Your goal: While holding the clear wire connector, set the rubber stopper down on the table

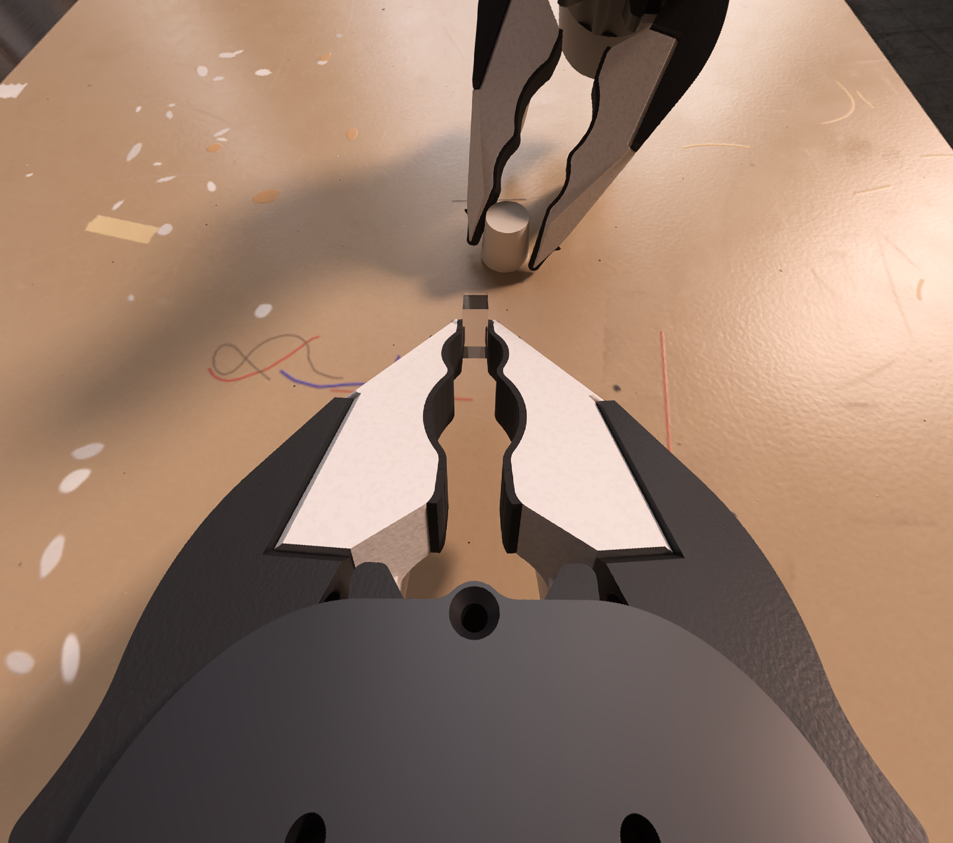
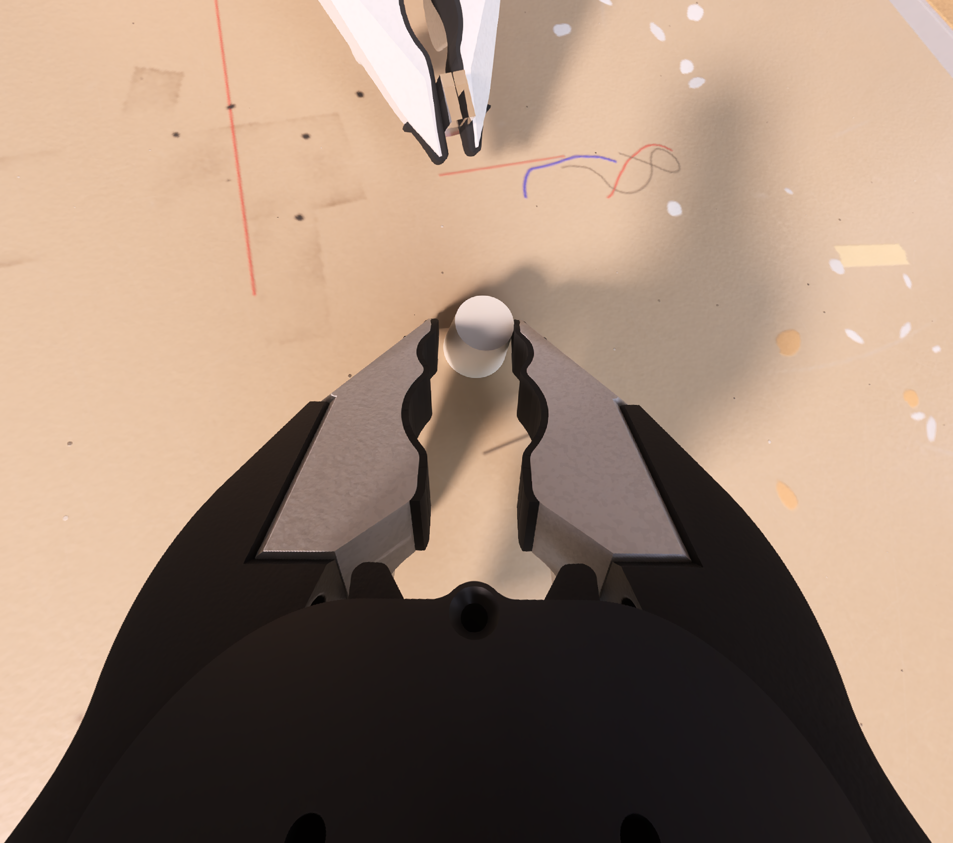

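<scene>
The rubber stopper (image 1: 505, 238), a pale short cylinder, stands upright on the tan table (image 1: 722, 303). My right gripper (image 2: 475, 328) points down at it with one fingertip on each side. The jaws are slightly parted: one finger (image 2: 521, 344) touches the stopper (image 2: 479, 339) and a thin gap shows at the other. My left gripper (image 1: 473, 328) is shut on the clear wire connector (image 1: 475, 310), a small see-through block that sticks out past the fingertips. It hovers just short of the stopper. The connector also shows in the right wrist view (image 2: 456, 104).
The table top (image 2: 154, 354) carries paint flecks, pieces of tape (image 1: 121, 229), pen scribbles (image 1: 268, 359) and a red line (image 2: 232, 122). The table edges run along both sides in the left wrist view, with dark floor and frames beyond them.
</scene>
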Robot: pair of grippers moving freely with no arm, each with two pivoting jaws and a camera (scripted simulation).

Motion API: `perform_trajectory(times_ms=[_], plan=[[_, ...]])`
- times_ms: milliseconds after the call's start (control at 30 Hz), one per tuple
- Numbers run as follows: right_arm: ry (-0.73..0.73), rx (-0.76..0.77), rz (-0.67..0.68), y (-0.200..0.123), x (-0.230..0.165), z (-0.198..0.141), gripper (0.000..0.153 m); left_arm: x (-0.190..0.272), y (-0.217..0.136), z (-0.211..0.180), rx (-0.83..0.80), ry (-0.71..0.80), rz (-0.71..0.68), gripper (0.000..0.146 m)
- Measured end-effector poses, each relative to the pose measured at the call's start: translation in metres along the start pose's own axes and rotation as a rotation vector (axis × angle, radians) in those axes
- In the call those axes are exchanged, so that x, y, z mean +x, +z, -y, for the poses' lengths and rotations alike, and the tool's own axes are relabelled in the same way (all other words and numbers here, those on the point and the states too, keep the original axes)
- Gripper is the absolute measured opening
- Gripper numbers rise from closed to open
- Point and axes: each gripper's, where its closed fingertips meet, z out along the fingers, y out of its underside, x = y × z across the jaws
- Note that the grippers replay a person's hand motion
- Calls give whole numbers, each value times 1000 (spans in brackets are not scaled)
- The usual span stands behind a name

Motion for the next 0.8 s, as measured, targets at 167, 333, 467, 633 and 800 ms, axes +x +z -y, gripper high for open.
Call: perform_trajectory(times_ms=[167, 333, 467, 633, 800], plan=[[2, 0, 1, 0, 0, 0, 28, 0, 0, 0, -1, -6, -6, 8], [5, -1, 4, 0, 0, 0, 28, 0, 1, -1, -5, -10, -9, 8], [4, 0, 3, 0, 0, 0, 28, 0, 1, -1, -5, -12, -11, 8], [0, 0, 0, 0, 0, 0, 28, 0, 1, -1, -6, -5, -10, 8], [3, 0, 2, 0, 0, 0, 28, 0, 1, -1, -3, 9, 8, 8]])
